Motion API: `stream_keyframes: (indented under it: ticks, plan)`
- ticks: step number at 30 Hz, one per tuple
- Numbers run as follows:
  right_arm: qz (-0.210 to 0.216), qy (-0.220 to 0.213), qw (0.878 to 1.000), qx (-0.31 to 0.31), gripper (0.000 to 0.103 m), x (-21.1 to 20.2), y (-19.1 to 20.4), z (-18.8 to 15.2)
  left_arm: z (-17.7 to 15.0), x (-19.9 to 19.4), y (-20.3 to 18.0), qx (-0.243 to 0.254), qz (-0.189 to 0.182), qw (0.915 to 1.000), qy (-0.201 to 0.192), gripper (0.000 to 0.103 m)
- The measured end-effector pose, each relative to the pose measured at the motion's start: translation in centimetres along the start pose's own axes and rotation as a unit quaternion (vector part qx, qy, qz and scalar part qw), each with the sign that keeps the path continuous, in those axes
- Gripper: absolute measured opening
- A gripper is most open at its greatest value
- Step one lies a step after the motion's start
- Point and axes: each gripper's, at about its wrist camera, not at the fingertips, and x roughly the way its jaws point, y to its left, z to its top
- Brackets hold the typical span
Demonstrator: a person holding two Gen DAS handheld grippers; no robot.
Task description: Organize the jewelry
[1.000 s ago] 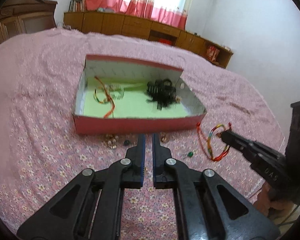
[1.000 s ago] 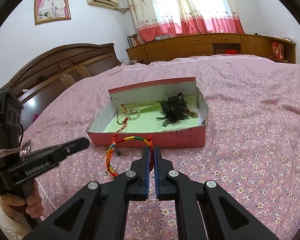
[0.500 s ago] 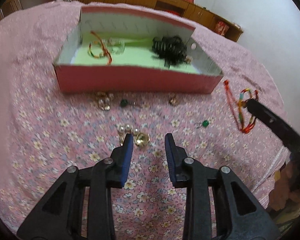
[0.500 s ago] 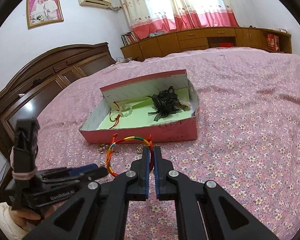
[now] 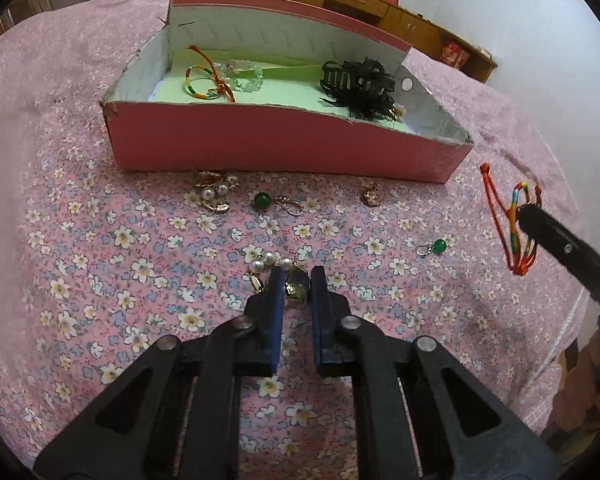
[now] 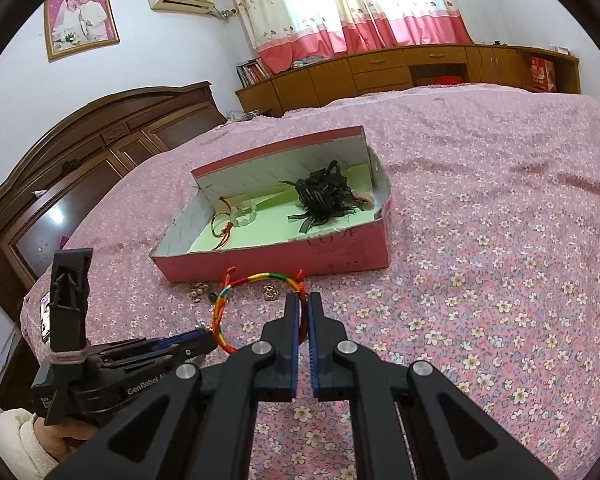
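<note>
A pink box (image 5: 284,148) with a green floor lies on the flowered bedspread; it also shows in the right wrist view (image 6: 340,258). It holds a corded bracelet (image 5: 204,80), a clear bead bracelet (image 5: 246,78) and a black hair clip (image 5: 360,84). My left gripper (image 5: 296,278) is low on the bedspread with its fingers closing around a pearl-and-gold earring (image 5: 274,270), a small gap left between them. My right gripper (image 6: 303,302) is shut on a rainbow cord bracelet (image 6: 240,300), held in the air; it also shows in the left wrist view (image 5: 514,220).
Loose on the bedspread in front of the box lie a pearl earring (image 5: 214,192), a green bead earring (image 5: 274,202), a small gold piece (image 5: 372,196) and another green bead earring (image 5: 434,247). A dark wooden headboard (image 6: 80,152) stands at the left.
My left gripper has dropped toward the bedspread, opened, and is now narrowing around the pearl-and-gold earring. My right gripper has kept the rainbow bracelet and shifted slightly.
</note>
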Motion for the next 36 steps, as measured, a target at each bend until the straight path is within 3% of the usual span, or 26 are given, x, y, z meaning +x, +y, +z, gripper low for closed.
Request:
stream_keyframes:
  ticks: [4, 15, 21, 36]
  plan:
    - [-0.001, 0.0, 1.0, -0.003, 0.005, 0.0, 0.2, 0.0, 0.0, -1.0, 0.3, -0.005, -0.012, 0.9998, -0.013, 0.004]
    - [-0.003, -0.009, 1.0, -0.009, 0.005, -0.4, 0.6, 0.1, 0.7, -5.9, -0.7, 0.013, -0.028, 0.9952, -0.093, 0.004]
    - [-0.002, -0.019, 1.0, -0.012, 0.005, -0.7, 0.9, 0.3, 1.5, -8.0, -1.4, 0.03, -0.021, 0.9901, -0.135, 0.004]
    - [-0.005, -0.071, 0.997, -0.026, 0.005, -0.7, 1.8, 3.0, 4.3, -8.9, -2.1, 0.058, 0.007, 0.9769, -0.205, 0.004]
